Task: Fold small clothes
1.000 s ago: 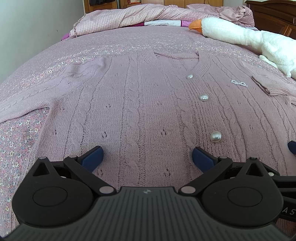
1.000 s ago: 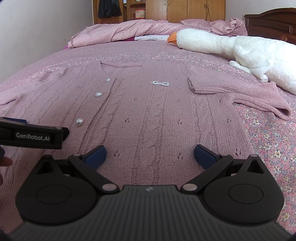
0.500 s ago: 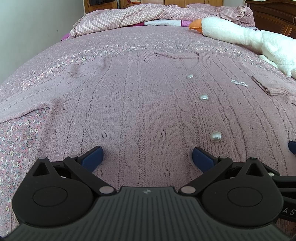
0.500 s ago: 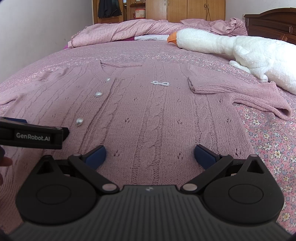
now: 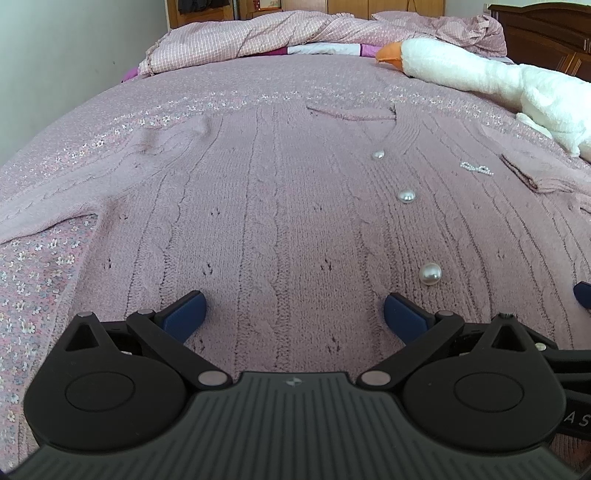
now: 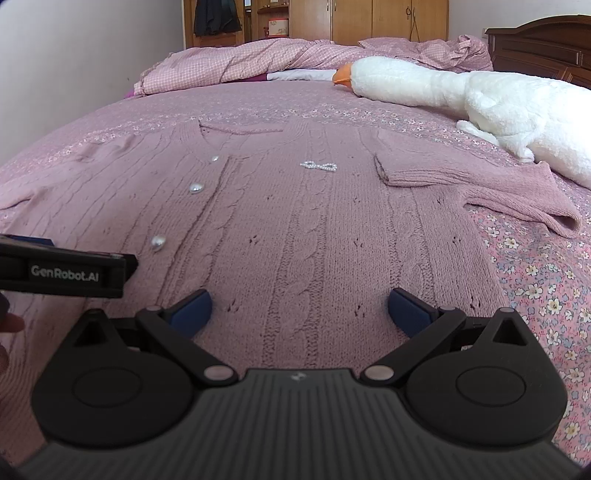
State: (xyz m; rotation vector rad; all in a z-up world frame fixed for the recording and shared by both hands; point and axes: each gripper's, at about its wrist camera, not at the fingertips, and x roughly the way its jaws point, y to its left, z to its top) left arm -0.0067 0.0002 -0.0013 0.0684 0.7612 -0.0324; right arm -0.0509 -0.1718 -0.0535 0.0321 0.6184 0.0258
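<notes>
A pink cable-knit cardigan (image 5: pixel 288 206) with pearl buttons (image 5: pixel 430 274) lies flat, front up, on the bed; it also shows in the right wrist view (image 6: pixel 303 229). Its right sleeve (image 6: pixel 476 181) is folded in over the side, its left sleeve (image 5: pixel 55 199) lies stretched out. My left gripper (image 5: pixel 293 310) is open and empty just above the cardigan's lower hem, left half. My right gripper (image 6: pixel 299 308) is open and empty above the hem's right half. The left gripper's body (image 6: pixel 66 271) shows at the right view's left edge.
The bed has a pink floral cover (image 6: pixel 535 280). A white plush goose (image 6: pixel 480 99) lies at the right, near the folded sleeve. A crumpled checked quilt (image 5: pixel 258 40) lies at the head. Wooden wardrobes (image 6: pixel 369 18) stand behind, a wall at the left.
</notes>
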